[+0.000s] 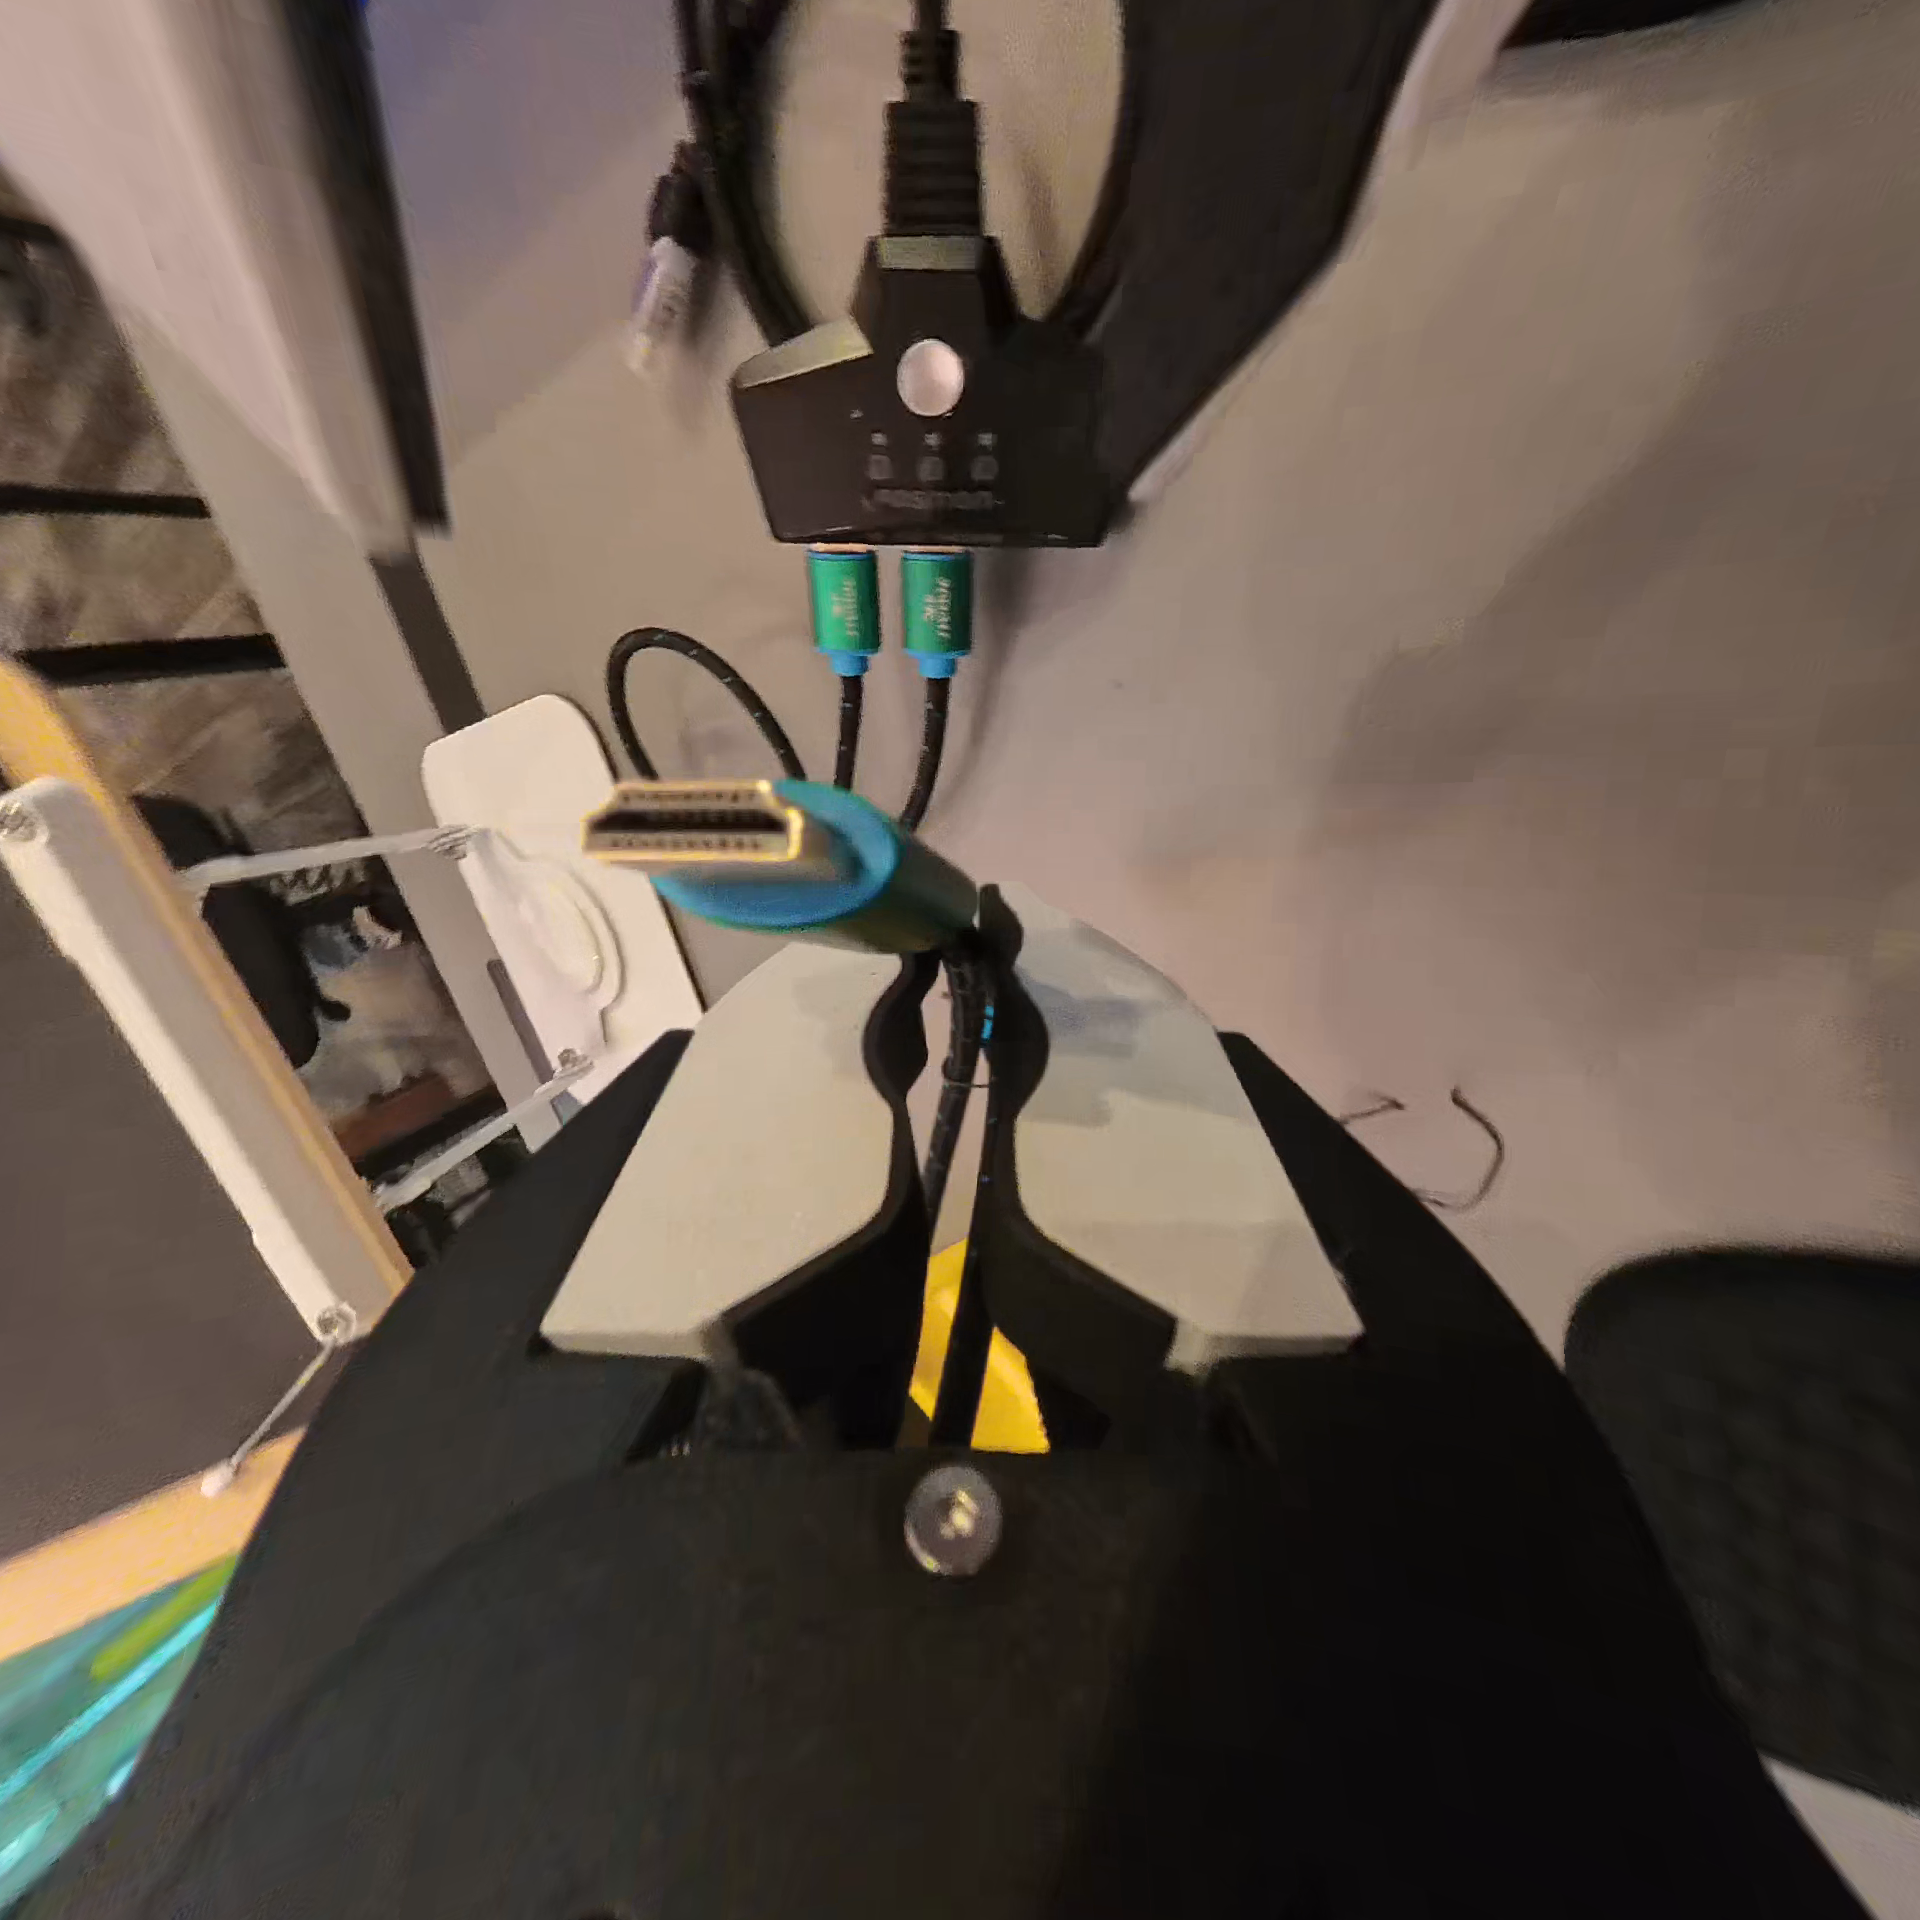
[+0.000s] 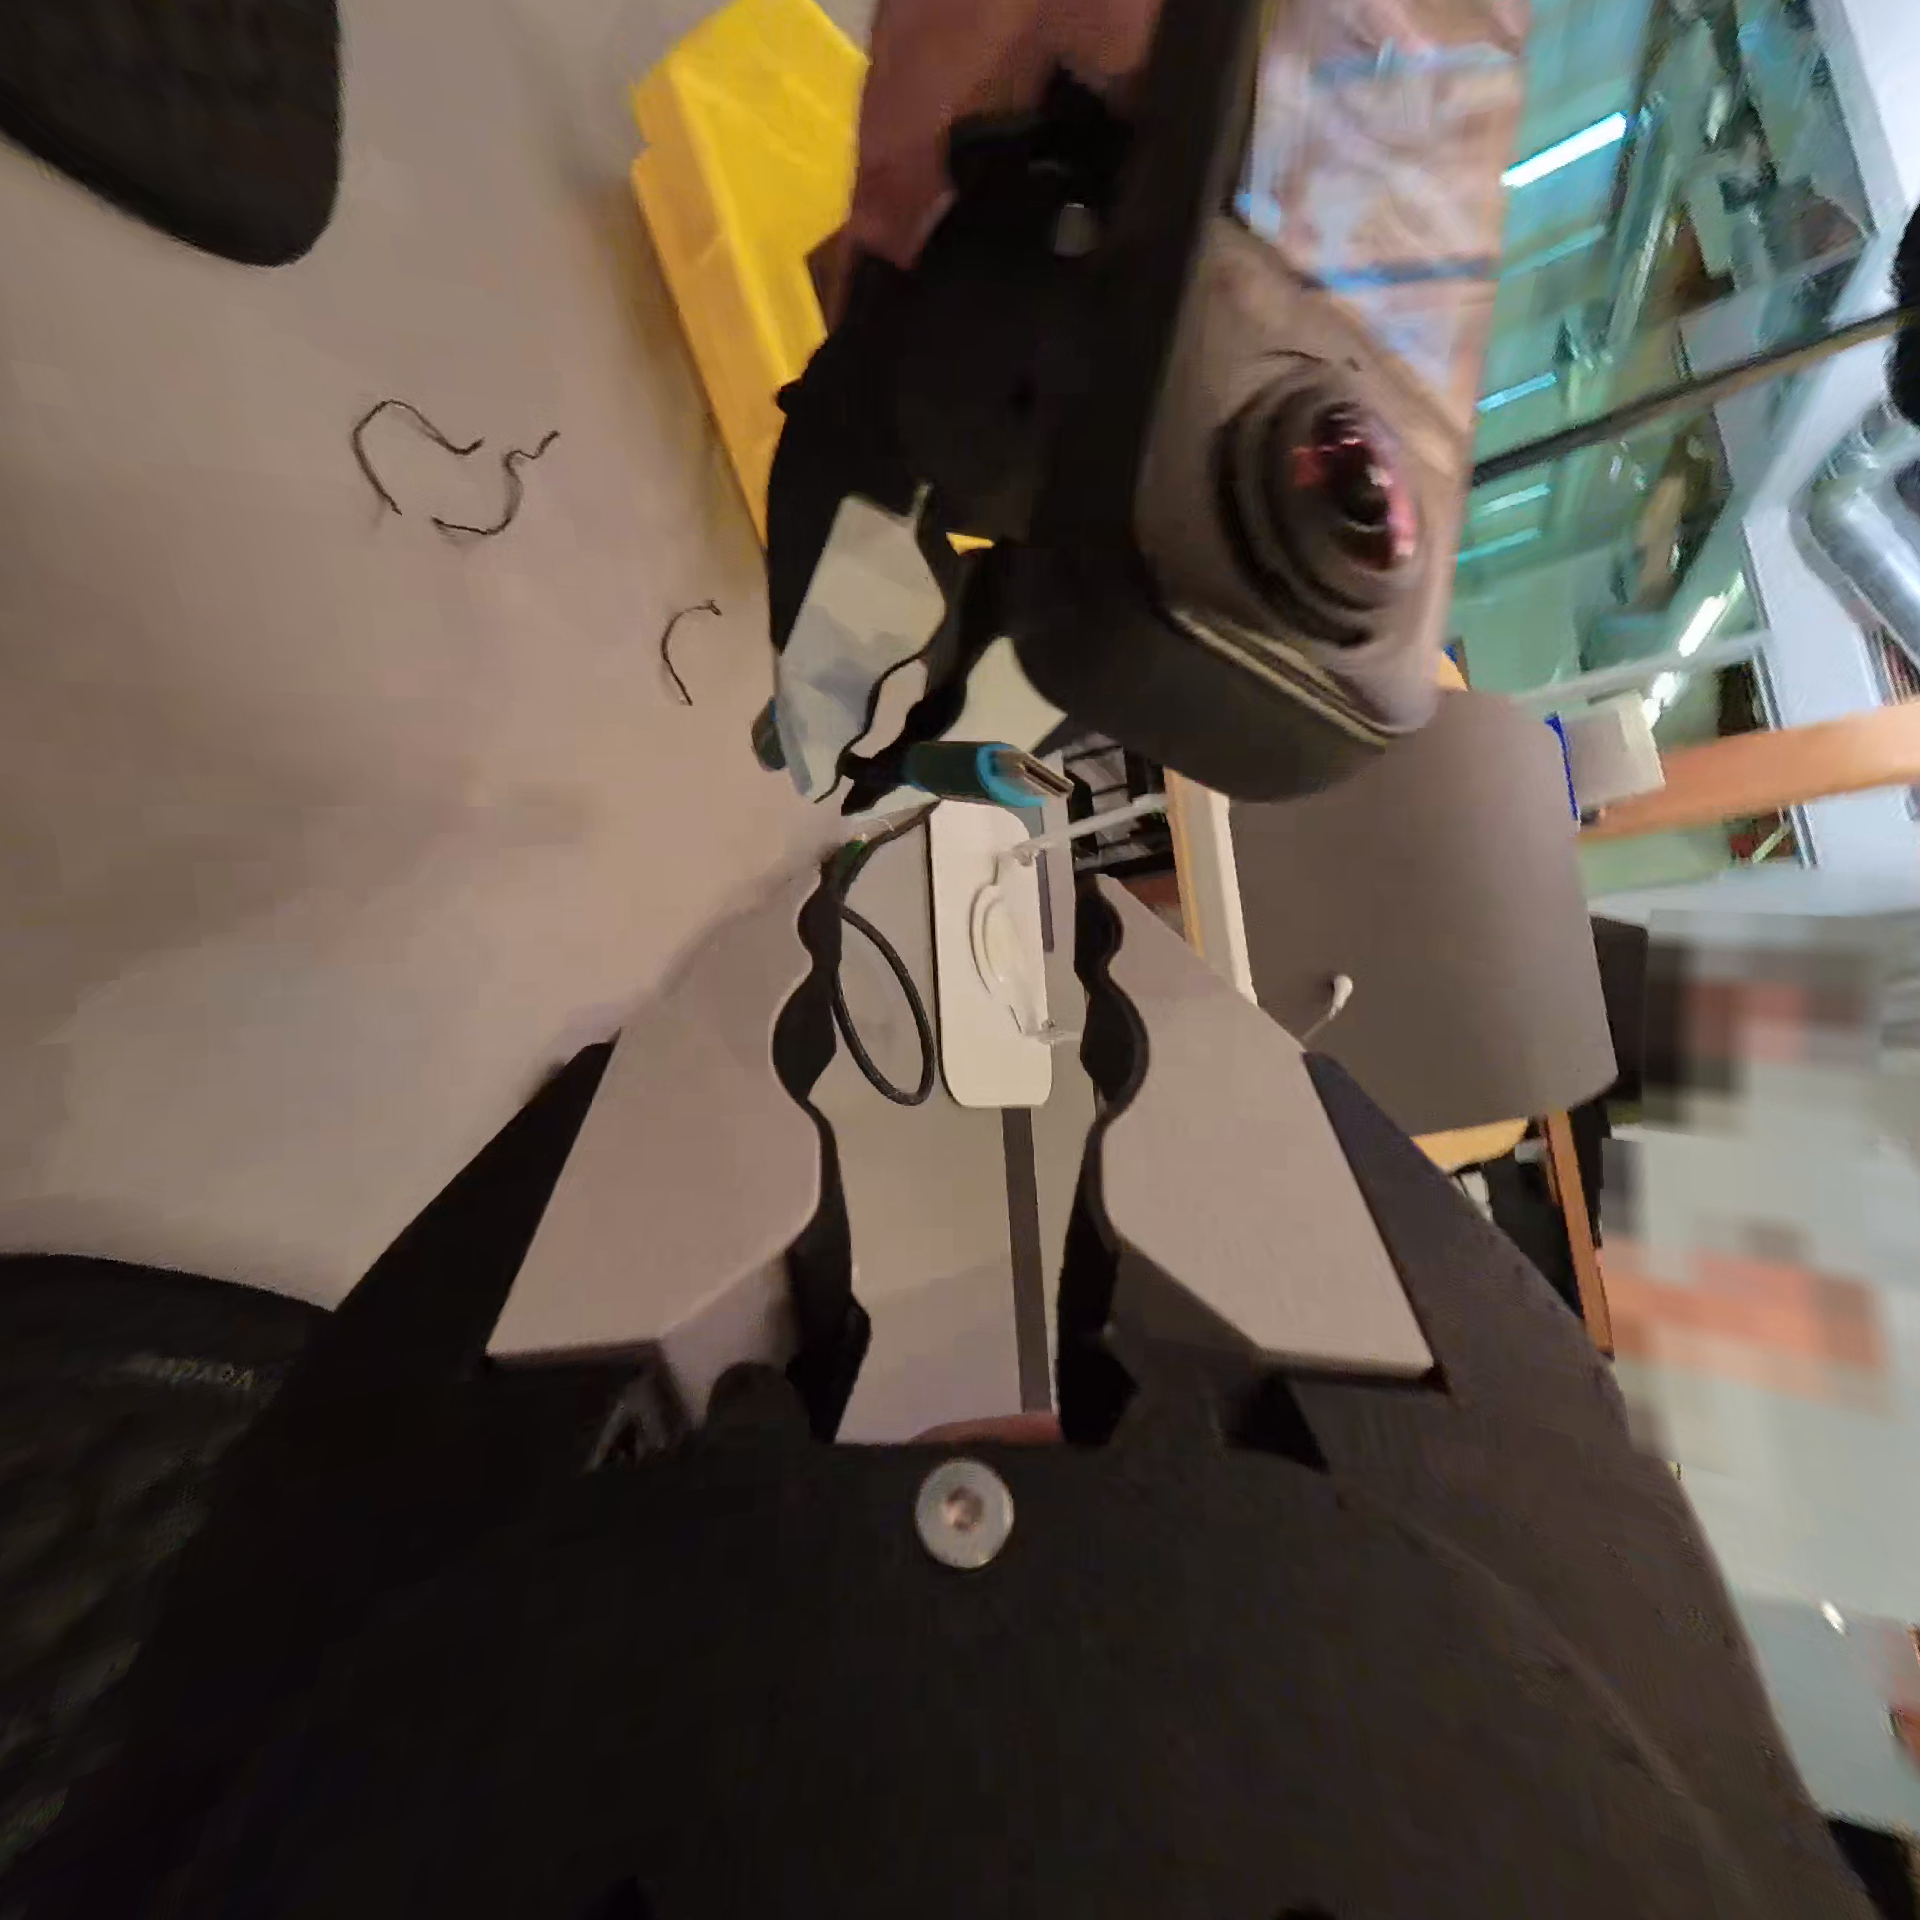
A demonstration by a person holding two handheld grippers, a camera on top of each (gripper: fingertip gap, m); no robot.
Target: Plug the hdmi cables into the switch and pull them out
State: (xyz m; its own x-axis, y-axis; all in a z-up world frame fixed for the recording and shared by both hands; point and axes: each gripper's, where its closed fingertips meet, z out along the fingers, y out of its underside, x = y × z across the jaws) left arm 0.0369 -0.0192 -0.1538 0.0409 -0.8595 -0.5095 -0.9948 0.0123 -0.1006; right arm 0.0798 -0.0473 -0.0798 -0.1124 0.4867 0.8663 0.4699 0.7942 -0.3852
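In the left wrist view the black HDMI switch [image 1: 925, 436] lies on the grey table ahead. Two green plugs [image 1: 844, 613] [image 1: 935, 613] sit side by side in its near edge. A thick black cable [image 1: 930, 156] enters its far end. My left gripper [image 1: 961, 935] is shut on the braided cord just behind a third HDMI plug [image 1: 769, 862], teal with a gold tip, held above the table and pointing left. My right gripper [image 2: 956, 935] is open and empty. The left gripper [image 2: 873, 748] with the plug [image 2: 977, 774] also shows in the right wrist view.
A white flat mount [image 1: 551, 831] lies by the table's left edge, with a loop of black cord [image 1: 665, 686] near it. A yellow block [image 2: 748, 239] lies behind the left gripper. Black thread bits [image 1: 1455, 1153] and a black mesh pad [image 1: 1745, 1507] lie to the right. Tip to tip, the grippers are about 9 centimetres apart.
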